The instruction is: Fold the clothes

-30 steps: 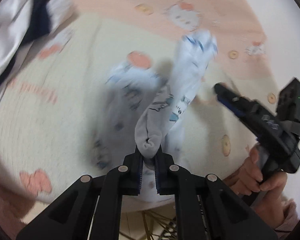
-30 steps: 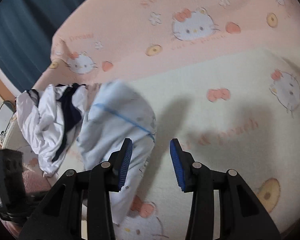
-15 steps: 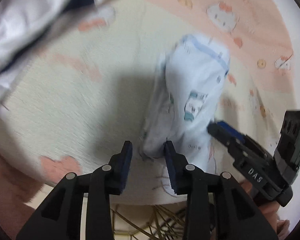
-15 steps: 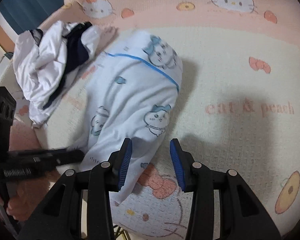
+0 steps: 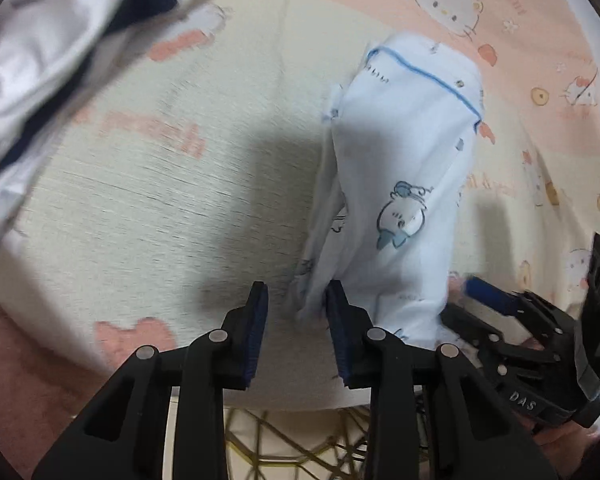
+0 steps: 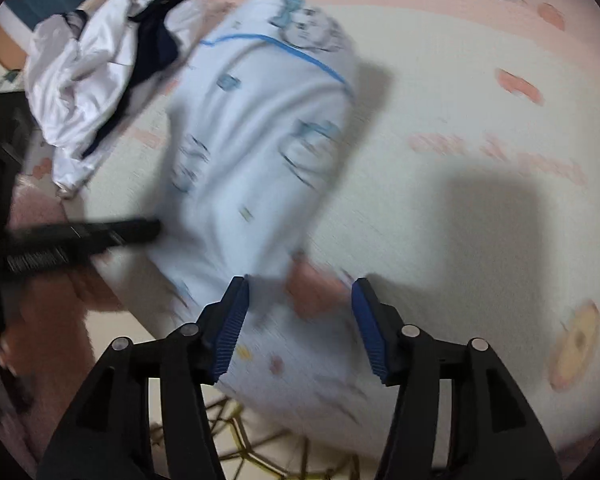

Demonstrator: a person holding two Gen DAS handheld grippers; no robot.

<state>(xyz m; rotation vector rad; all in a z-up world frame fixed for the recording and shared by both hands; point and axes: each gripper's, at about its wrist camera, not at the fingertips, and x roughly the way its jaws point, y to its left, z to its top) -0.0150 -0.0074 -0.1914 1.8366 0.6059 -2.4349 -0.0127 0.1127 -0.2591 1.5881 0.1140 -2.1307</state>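
A pale blue garment with cartoon prints and blue piping (image 5: pixel 404 184) lies folded lengthwise on the blanket; it also shows in the right wrist view (image 6: pixel 256 152). My left gripper (image 5: pixel 296 312) is open and empty, its tips at the garment's near left edge. My right gripper (image 6: pixel 300 312) is open and empty over the garment's near end. The right gripper's blue-tipped fingers (image 5: pixel 484 288) show by the garment's near right corner. The left gripper's fingers (image 6: pixel 112 232) lie against the garment's left edge.
A crumpled white and navy garment (image 5: pixel 48 52) lies at the far left, also in the right wrist view (image 6: pixel 96 80). The cream and pink Hello Kitty blanket (image 5: pixel 160 184) covers the surface; its front edge drops off below the grippers. A gold wire frame (image 6: pixel 236 440) shows underneath.
My left gripper has let go of the blue garment and opened. The garment now lies flat on the blanket. Both grippers have come down to its near end.
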